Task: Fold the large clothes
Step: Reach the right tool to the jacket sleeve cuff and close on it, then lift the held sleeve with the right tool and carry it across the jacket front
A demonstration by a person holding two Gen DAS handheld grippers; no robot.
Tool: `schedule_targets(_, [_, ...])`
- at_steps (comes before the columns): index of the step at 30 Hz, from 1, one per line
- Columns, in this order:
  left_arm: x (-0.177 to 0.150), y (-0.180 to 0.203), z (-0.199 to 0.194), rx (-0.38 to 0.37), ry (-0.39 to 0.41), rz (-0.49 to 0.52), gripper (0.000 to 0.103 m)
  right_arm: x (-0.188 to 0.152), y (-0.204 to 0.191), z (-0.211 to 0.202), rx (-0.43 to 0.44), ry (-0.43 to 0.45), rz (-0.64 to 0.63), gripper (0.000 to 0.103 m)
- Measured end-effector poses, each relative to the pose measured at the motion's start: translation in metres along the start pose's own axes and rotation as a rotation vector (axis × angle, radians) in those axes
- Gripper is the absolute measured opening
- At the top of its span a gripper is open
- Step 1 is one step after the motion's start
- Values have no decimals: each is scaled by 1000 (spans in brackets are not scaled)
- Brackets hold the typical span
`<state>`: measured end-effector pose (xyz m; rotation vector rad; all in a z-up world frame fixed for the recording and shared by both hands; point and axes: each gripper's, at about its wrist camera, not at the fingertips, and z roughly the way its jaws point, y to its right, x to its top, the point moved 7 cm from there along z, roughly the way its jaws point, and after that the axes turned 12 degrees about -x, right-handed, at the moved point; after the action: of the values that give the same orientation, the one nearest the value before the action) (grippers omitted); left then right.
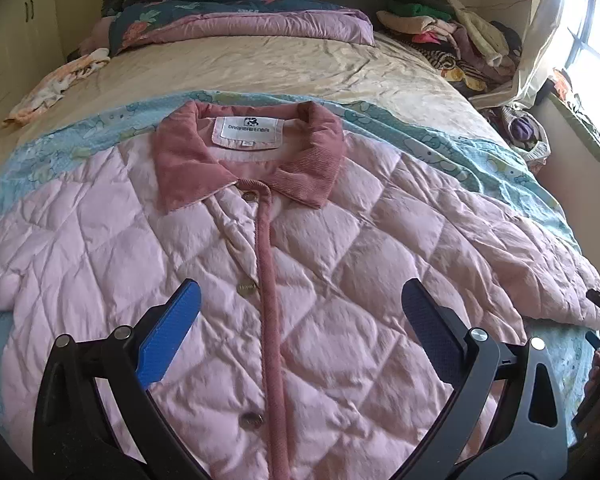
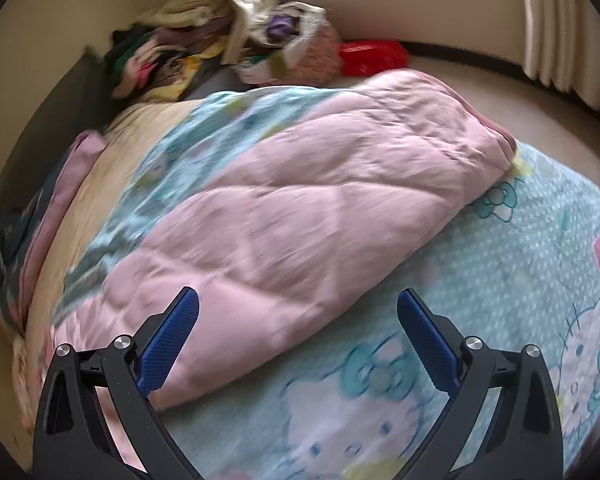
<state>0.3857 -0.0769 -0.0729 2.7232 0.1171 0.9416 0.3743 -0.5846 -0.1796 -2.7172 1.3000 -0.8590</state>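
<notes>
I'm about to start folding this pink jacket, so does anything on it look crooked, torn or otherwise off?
Nothing stands out. The pink quilted jacket lies flat and face up on the cartoon-print sheet, buttoned, collar open with the label showing, its sleeve spread sideways. No tear or stain shows. Both grippers, left and right, hover open.

Both grippers hang over the jacket with jaws wide apart, left gripper above its buttoned front, right gripper seemingly near its sleeve.
</notes>
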Motion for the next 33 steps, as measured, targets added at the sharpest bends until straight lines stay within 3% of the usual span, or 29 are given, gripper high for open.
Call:
schedule_targets(6, [8, -14, 3, 26, -3, -12, 94, 29, 27, 22, -5, -4, 129, 99])
schedule_targets(8, [9, -16, 3, 24, -7, -9, 94, 35, 33, 30, 28, -15, 173, 96])
schedule_targets(12, [10, -22, 2, 12, -12, -23, 94, 44, 47, 37, 32, -1, 229, 79])
schedule_targets(16, [12, -29, -2, 27, -9, -27, 94, 48, 51, 32, 73, 28, 250, 48])
schedule_targets(20, [16, -31, -13, 37, 4, -20, 94, 56, 34, 11, 141, 93, 189, 25])
schedule_targets(22, [19, -30, -20, 40, 10, -11, 94, 62, 18, -11, 179, 150, 128, 21])
schedule_targets(33, [47, -28, -57, 68, 44, 46, 94, 63, -61, -122, 272, 356, -150, 16])
